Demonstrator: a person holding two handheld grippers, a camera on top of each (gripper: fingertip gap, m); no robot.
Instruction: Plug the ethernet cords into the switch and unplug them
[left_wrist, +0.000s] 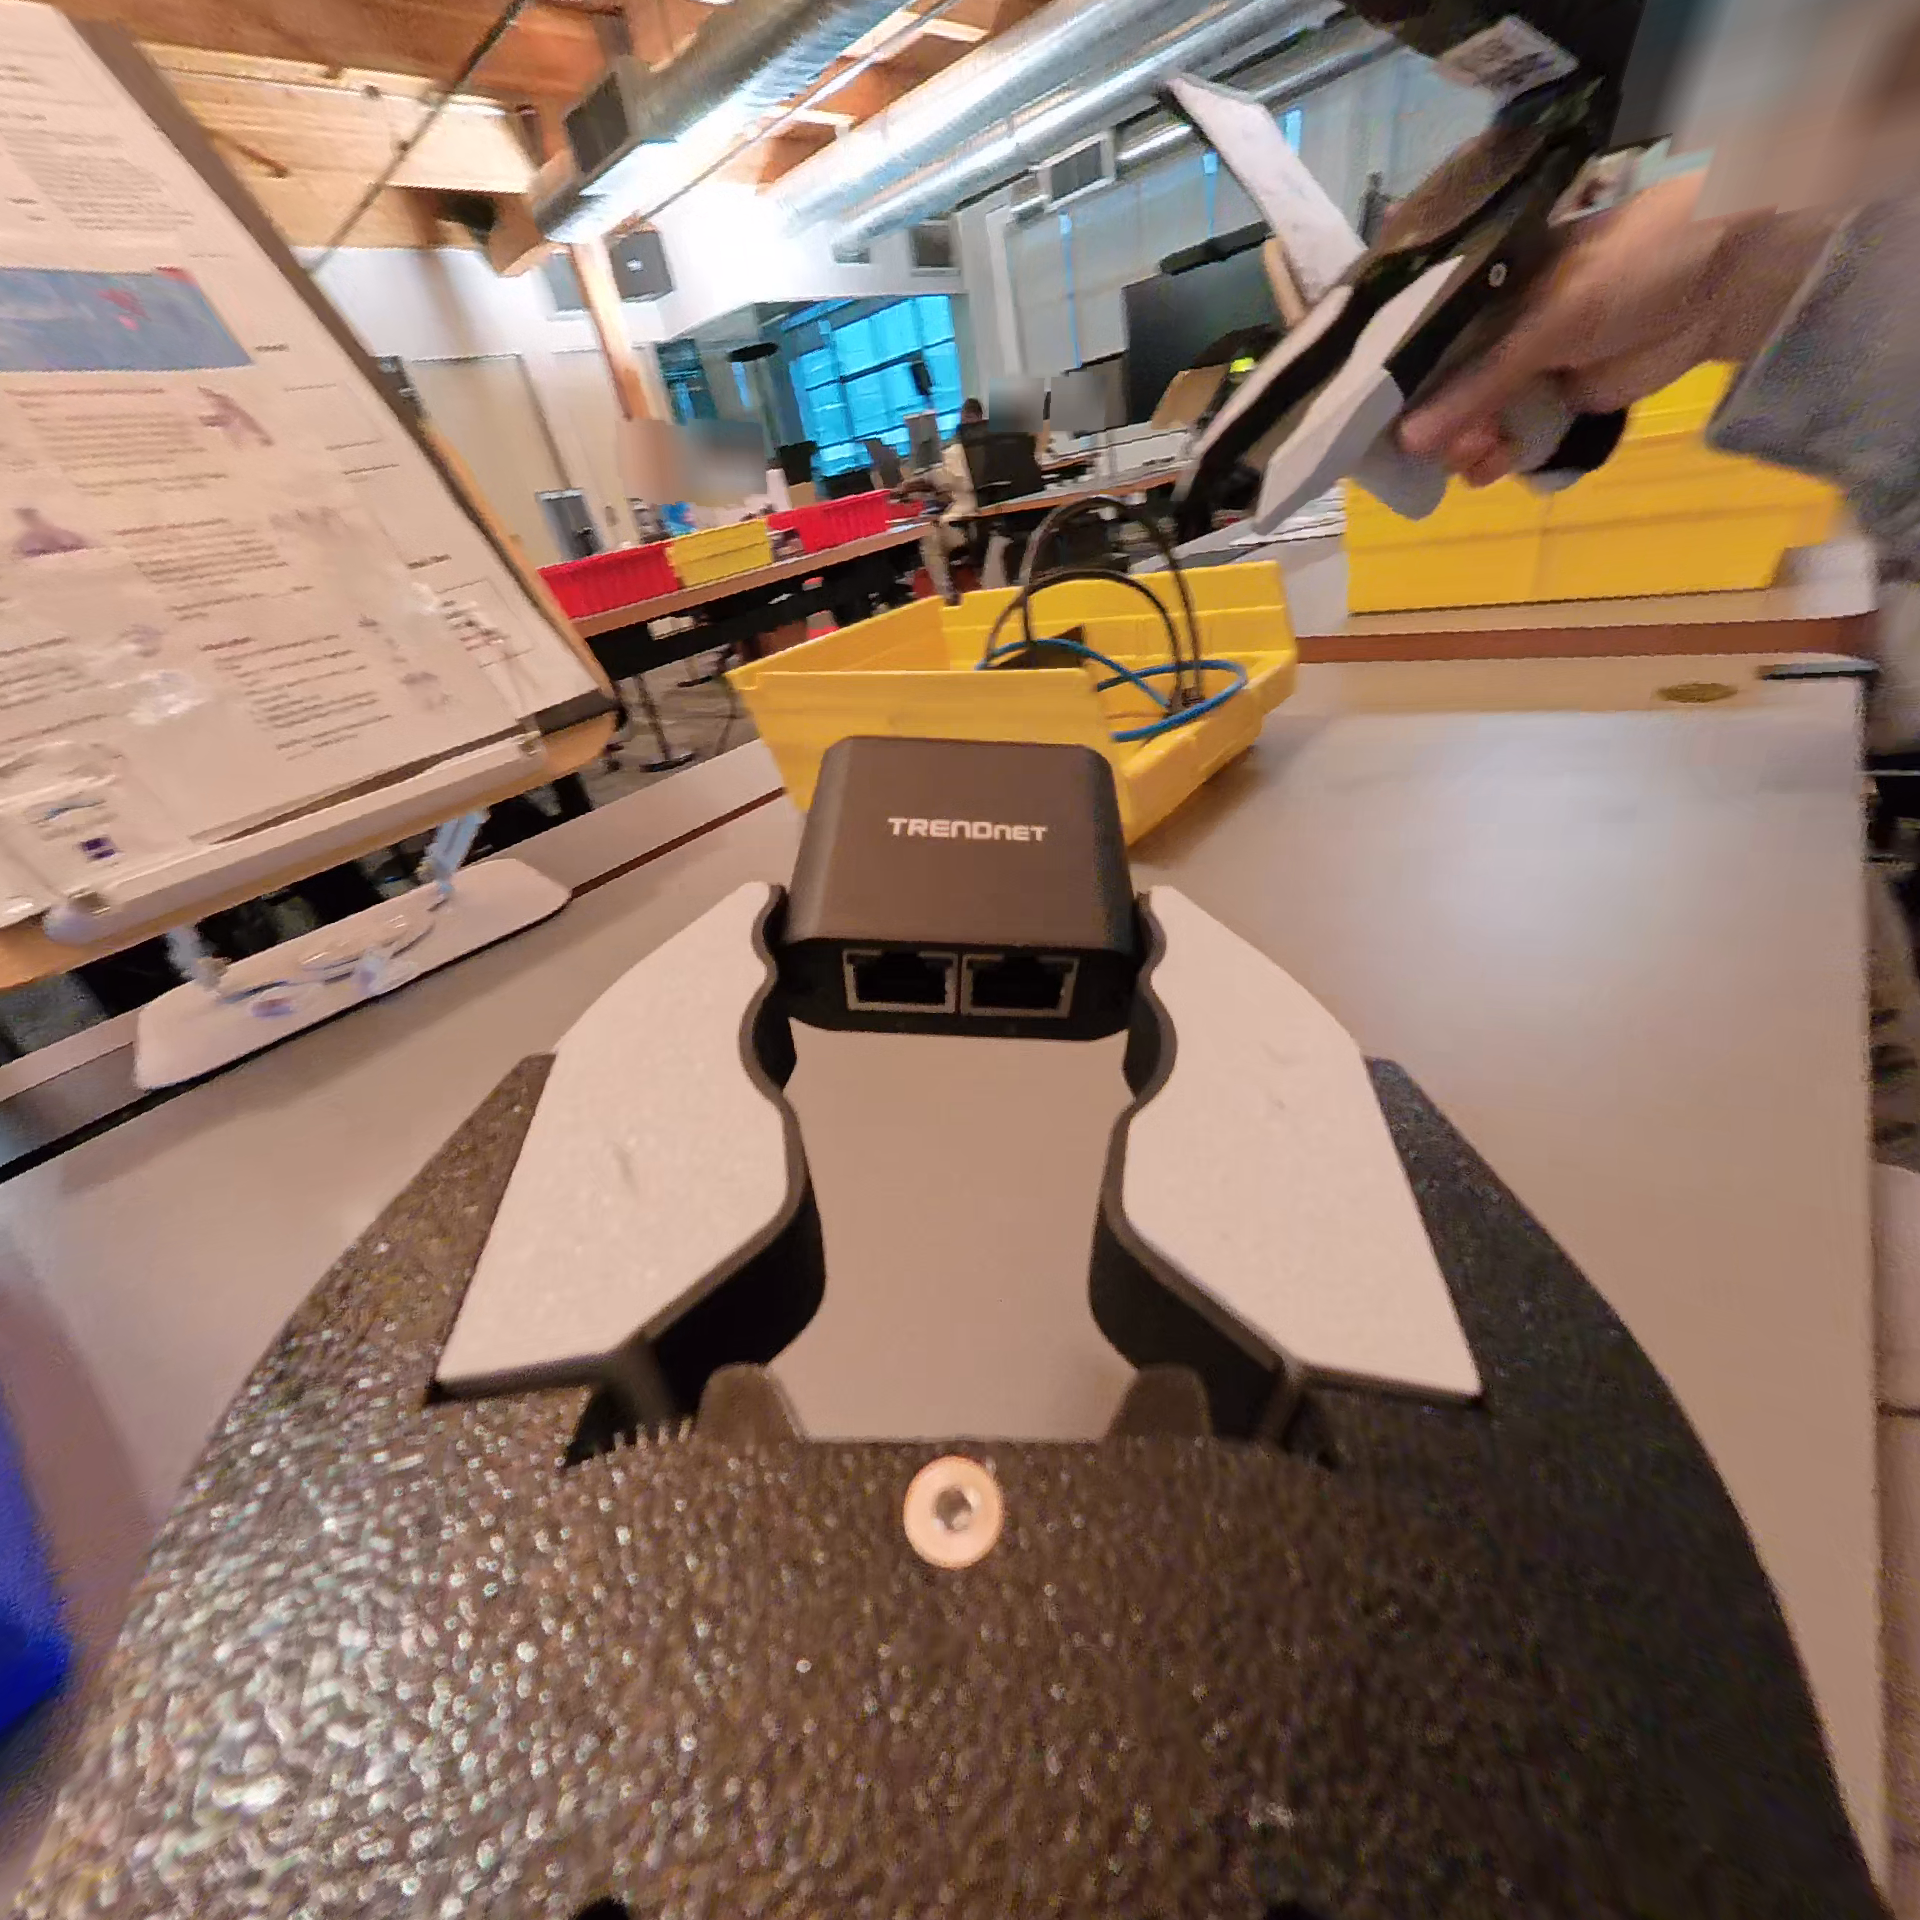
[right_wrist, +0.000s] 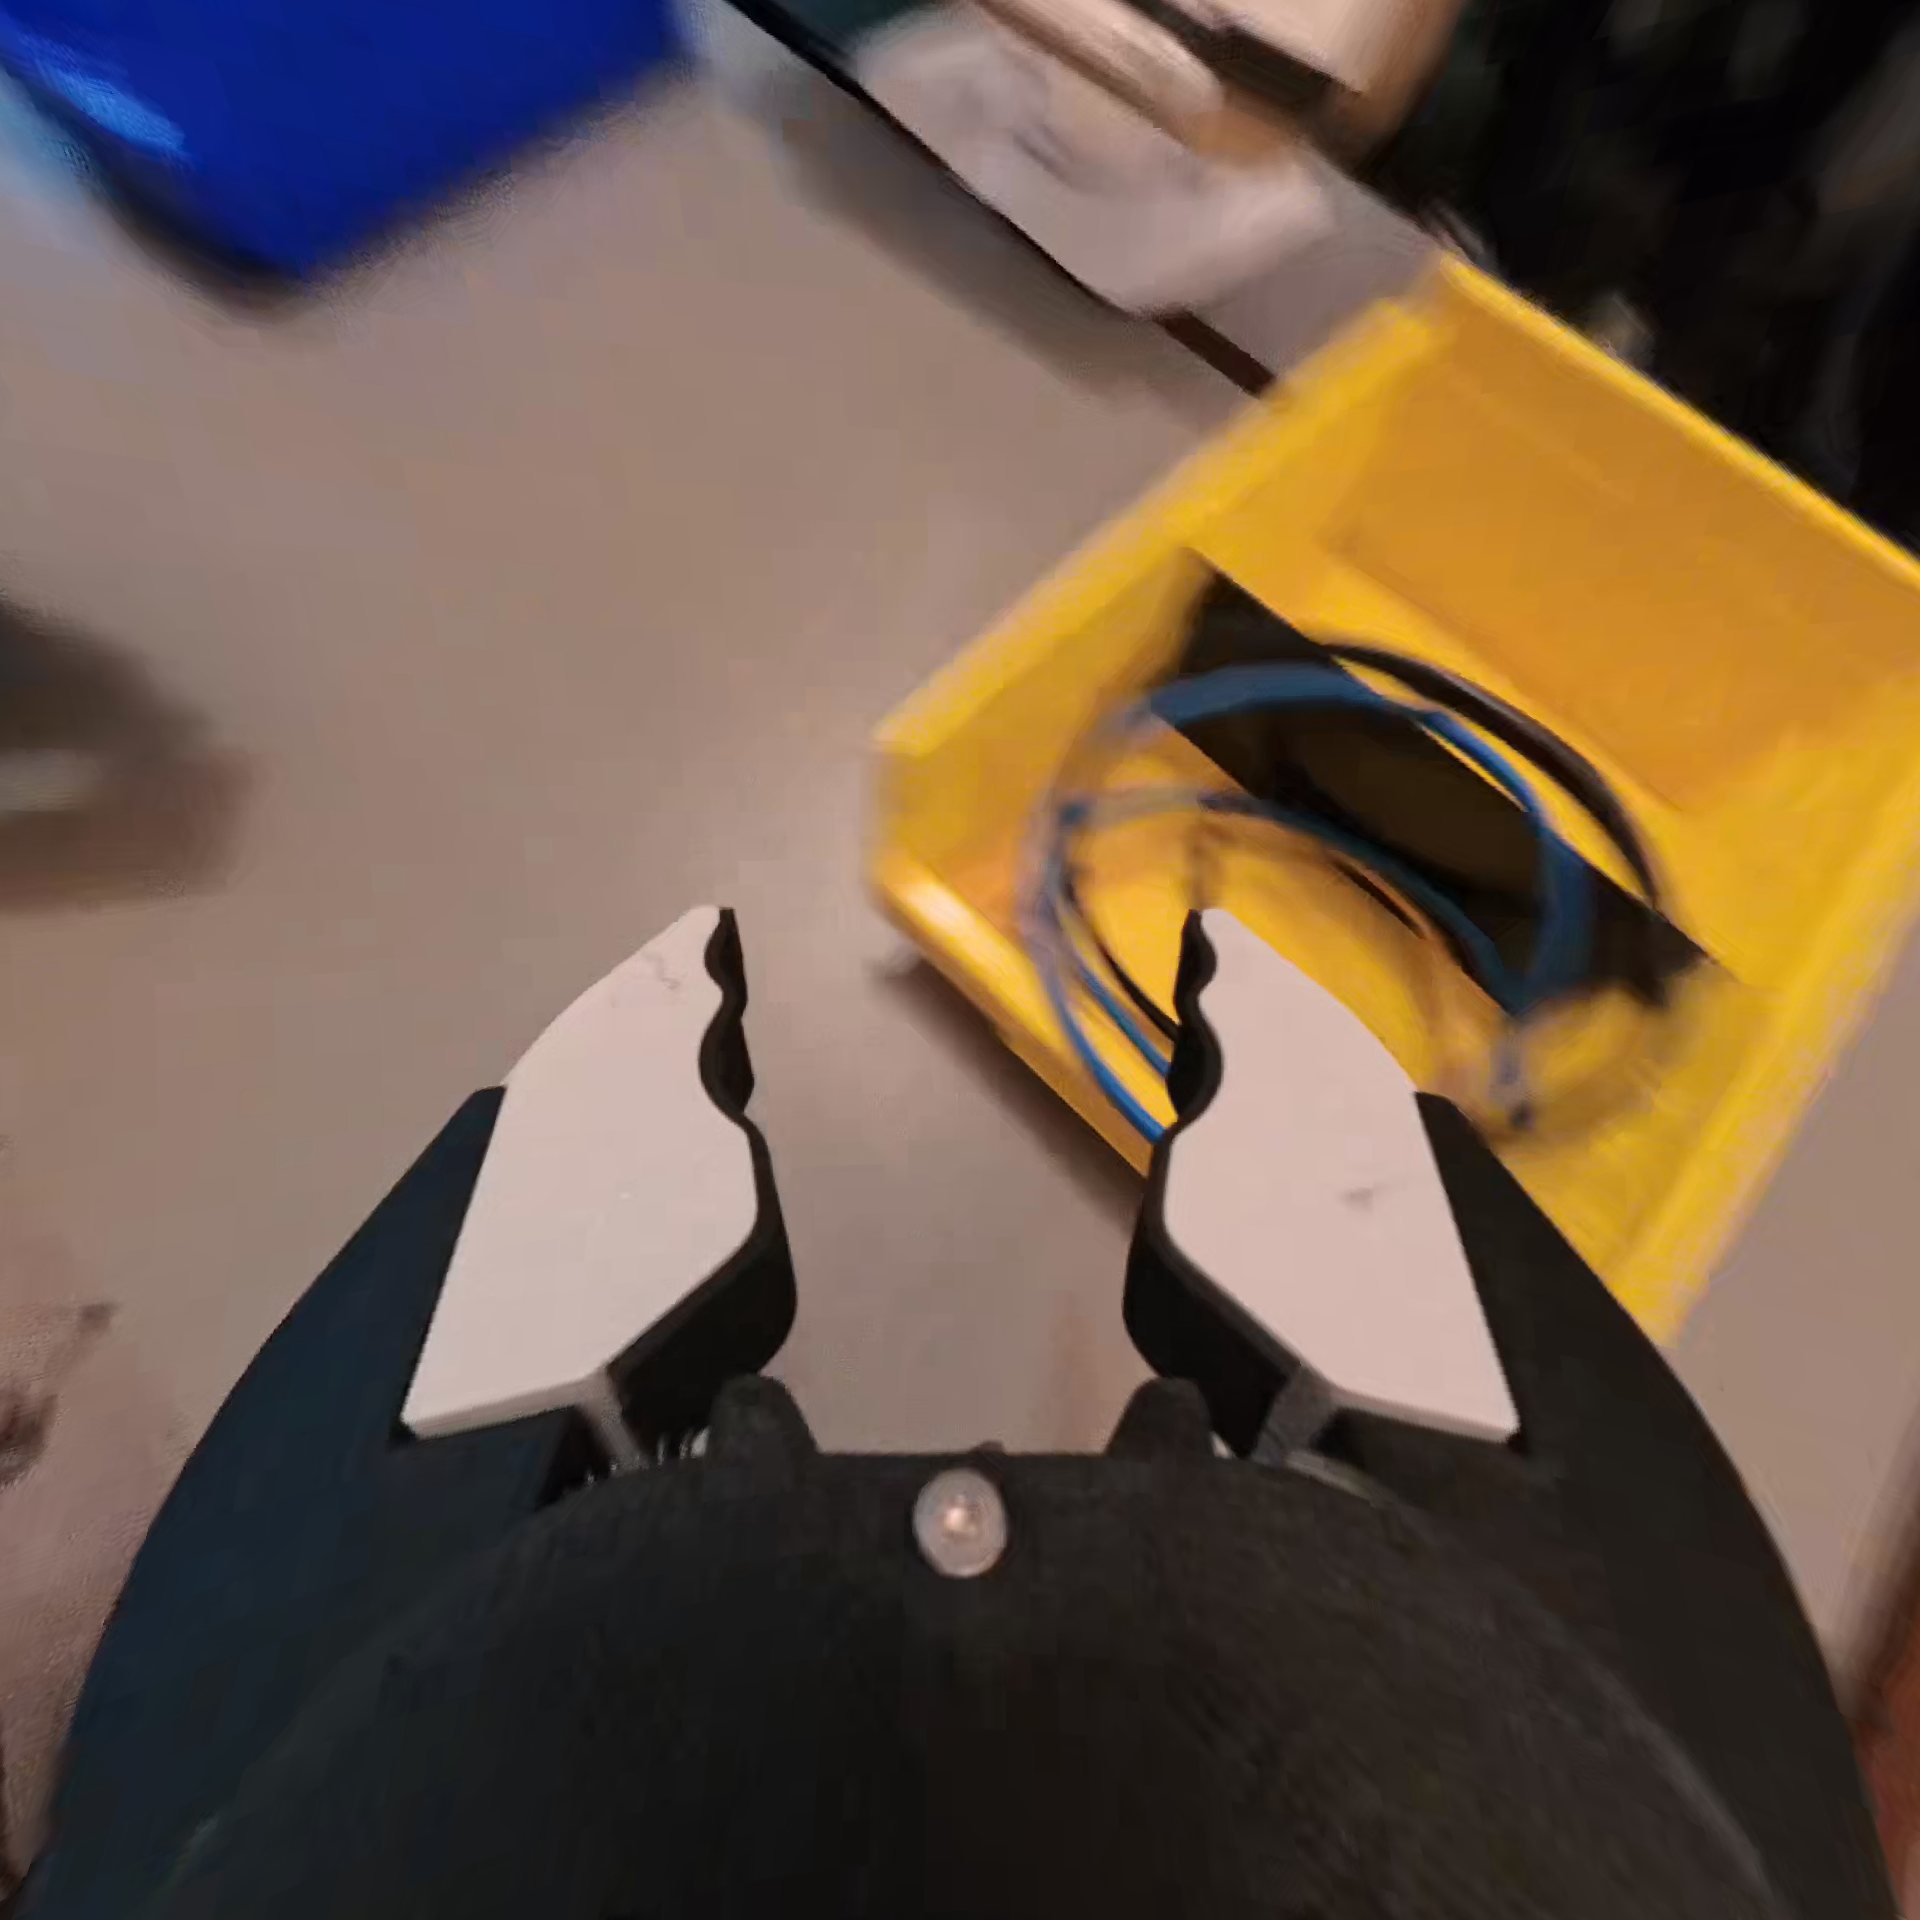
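Observation:
My left gripper (left_wrist: 958, 940) is shut on a small black switch (left_wrist: 961, 868), holding it by its sides above the grey table (left_wrist: 1507, 987). Its two empty ports (left_wrist: 958, 982) face the camera. Blue and black ethernet cords (left_wrist: 1143, 665) lie coiled in a yellow bin (left_wrist: 862, 691) just behind the switch. My right gripper (right_wrist: 961, 925) is open and empty, in the air above the table, next to the near corner of that bin (right_wrist: 1538, 582); the cords (right_wrist: 1455, 821) show blurred inside. The right gripper also shows in the left wrist view (left_wrist: 1262, 457), high above the bin, held by a hand.
A tilted poster board (left_wrist: 239, 436) on a white stand sits at the left of the table. A blue bin (right_wrist: 343, 114) lies at the far left in the right wrist view. More yellow bins (left_wrist: 1579, 530) stand at the back right. Other tables with red bins stand beyond.

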